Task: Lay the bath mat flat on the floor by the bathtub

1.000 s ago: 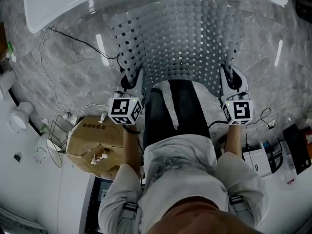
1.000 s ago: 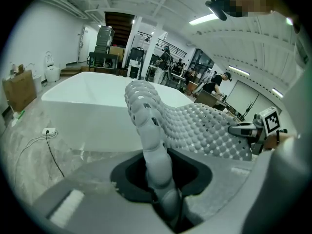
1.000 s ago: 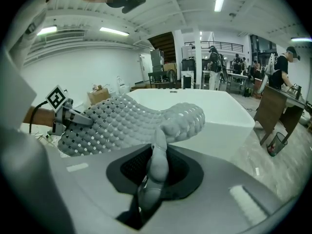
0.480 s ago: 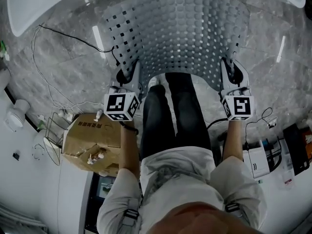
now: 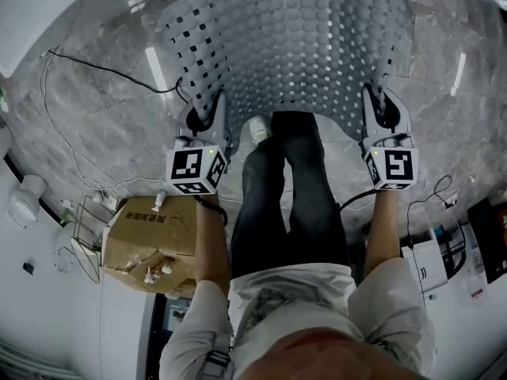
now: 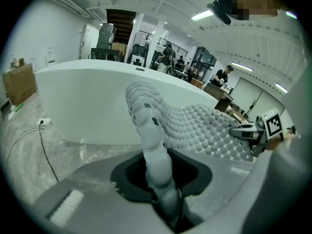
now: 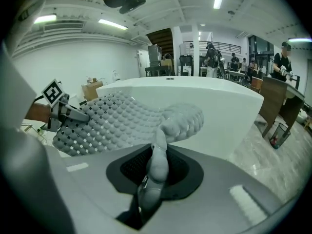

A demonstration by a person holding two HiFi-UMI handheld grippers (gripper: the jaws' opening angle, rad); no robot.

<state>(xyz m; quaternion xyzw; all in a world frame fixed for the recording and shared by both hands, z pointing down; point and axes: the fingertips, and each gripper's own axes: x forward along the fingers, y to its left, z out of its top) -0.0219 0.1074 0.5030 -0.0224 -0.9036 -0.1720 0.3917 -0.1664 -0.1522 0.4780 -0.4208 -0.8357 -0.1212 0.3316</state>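
Observation:
The grey bath mat (image 5: pixel 293 46), studded with bumps and square holes, hangs spread between both grippers above the marble floor, its far edge next to the white bathtub (image 5: pixel 47 14). My left gripper (image 5: pixel 202 119) is shut on the mat's near left corner, and my right gripper (image 5: pixel 382 108) is shut on the near right corner. In the left gripper view the mat's edge (image 6: pixel 153 145) stands pinched between the jaws, with the tub (image 6: pixel 83 101) behind it. The right gripper view shows the mat's folded edge (image 7: pixel 158 160) clamped the same way.
The person's dark-trousered legs (image 5: pixel 293 196) and a white shoe (image 5: pixel 259 128) are under the mat's near edge. A cardboard box (image 5: pixel 150 236) and a wire rack lie at the left. Cables (image 5: pixel 87 165) trail over the floor there. Boxes and devices (image 5: pixel 483 248) lie at the right.
Both grippers keep their hold on the mat. The mat and tub have slid toward the top of the head view, and more of the legs shows below the mat.

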